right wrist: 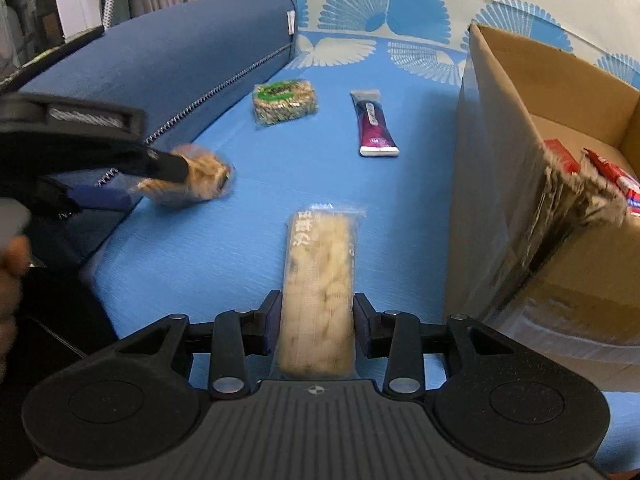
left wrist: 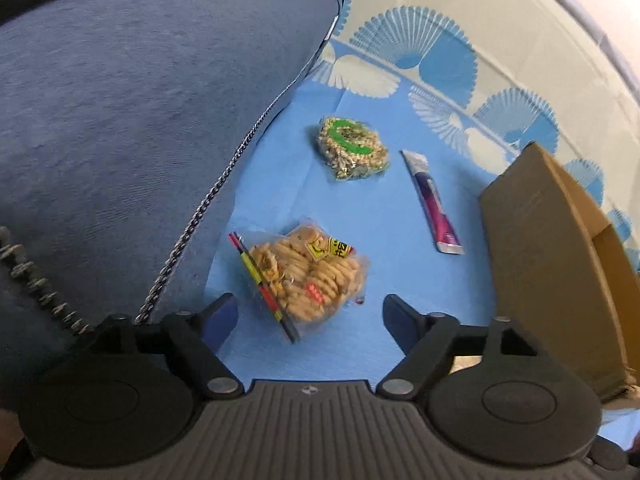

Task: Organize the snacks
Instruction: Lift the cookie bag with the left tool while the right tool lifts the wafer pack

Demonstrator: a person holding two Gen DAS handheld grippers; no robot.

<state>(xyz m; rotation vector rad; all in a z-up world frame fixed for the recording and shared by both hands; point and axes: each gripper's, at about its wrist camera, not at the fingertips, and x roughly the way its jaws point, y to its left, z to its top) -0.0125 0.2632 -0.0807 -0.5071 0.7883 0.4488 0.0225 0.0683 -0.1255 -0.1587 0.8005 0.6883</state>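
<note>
Blue cloth: a blue sheet (right wrist: 248,216) with fan prints covers the cushion where the snacks lie; a darker blue sofa cushion (left wrist: 132,120) borders it on the left.
Cardboard box: the box (right wrist: 504,168) stands open at the right edge of the sheet, with red packets (right wrist: 612,184) already inside.
Progress: by the look of it, the sorting is partly done; some packets are in the box, one is in hand, three lie on the sheet.
Right gripper: the right gripper (right wrist: 318,320) has its jaws clamped on the near end of a long pale snack bar (right wrist: 320,264).
Bar axis: the bar's long axis runs straight ahead along the fingers, its far end pointing away from the camera and lying low over the sheet; whether it touches the sheet cannot be told.
Left gripper: the left gripper (left wrist: 308,316) has its jaws wide apart, hovering just over a clear bag of golden crackers (left wrist: 308,276); in the right wrist view that bag is blurred.
Cracker bag axis: the bag lies flat, its sealed red-and-yellow edge running diagonally toward the left jaw.
Still out: a green-labelled grain cake pack (left wrist: 352,148) lies farther back, well apart from the box.
Purple stick: a slim purple sachet (right wrist: 374,124) lies beside the grain pack, long axis pointing roughly away, nearer the box.
Left to do: likely the bar goes in the box, then the three loose packs.
</note>
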